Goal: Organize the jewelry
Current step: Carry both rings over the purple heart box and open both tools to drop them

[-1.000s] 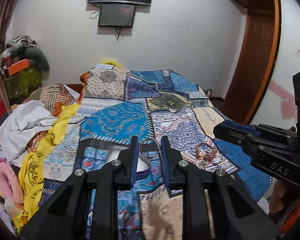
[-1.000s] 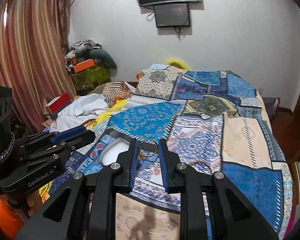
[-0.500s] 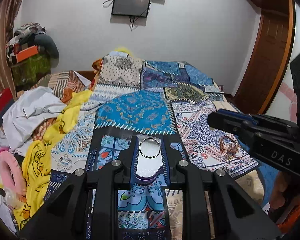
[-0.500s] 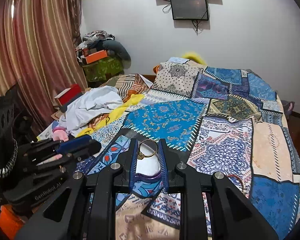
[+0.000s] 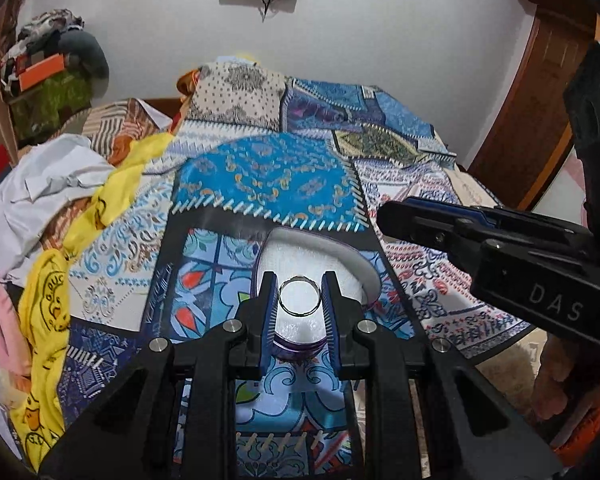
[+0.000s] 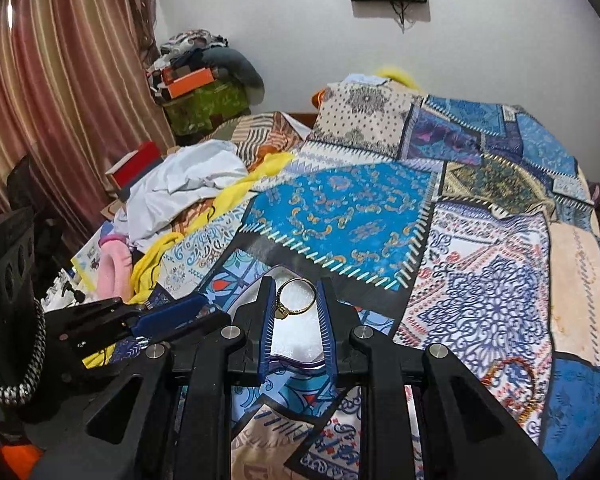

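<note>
A bed covered by a patchwork bedspread (image 5: 268,176) fills both views, with a heap of clothes (image 6: 188,184) along its curtain side and an open white-lined jewelry box (image 5: 320,252) lying on the spread just ahead of both tools. The left gripper (image 5: 299,300) is clamped on a silver ring (image 5: 299,295), held upright between its blue pads above the box's white lining, while the right gripper (image 6: 296,300) grips a gold ring (image 6: 296,298) in the same way over the same box. A beaded bracelet (image 6: 512,380) lies on the spread to the right, well apart from the box.
</note>
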The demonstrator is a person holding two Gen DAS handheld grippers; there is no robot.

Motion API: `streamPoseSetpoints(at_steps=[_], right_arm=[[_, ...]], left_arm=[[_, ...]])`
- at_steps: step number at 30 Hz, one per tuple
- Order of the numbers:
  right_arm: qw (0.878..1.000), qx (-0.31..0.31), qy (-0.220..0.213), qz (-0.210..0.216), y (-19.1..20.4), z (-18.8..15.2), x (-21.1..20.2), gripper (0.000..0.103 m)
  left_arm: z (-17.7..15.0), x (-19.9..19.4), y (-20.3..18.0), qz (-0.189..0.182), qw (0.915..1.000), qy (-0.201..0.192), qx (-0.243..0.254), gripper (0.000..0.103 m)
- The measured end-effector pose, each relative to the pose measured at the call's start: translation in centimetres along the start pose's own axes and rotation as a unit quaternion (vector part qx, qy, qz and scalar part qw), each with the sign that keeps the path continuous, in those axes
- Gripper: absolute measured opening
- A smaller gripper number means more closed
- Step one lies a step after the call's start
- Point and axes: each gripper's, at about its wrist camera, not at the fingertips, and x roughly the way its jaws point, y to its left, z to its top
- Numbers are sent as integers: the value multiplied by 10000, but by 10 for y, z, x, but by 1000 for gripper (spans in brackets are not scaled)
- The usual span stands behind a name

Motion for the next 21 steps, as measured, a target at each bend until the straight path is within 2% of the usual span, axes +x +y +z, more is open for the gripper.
streamPoseSetpoints(at_steps=[12,21], right_arm=[[9992,99,385,72,-2,-7,29,19],[9988,155,471,50,-4,-8,35,19]], left_arm=[[-4,21,5,-85,9998,204,12,21],[-3,25,3,-77,9997,226,84,21]])
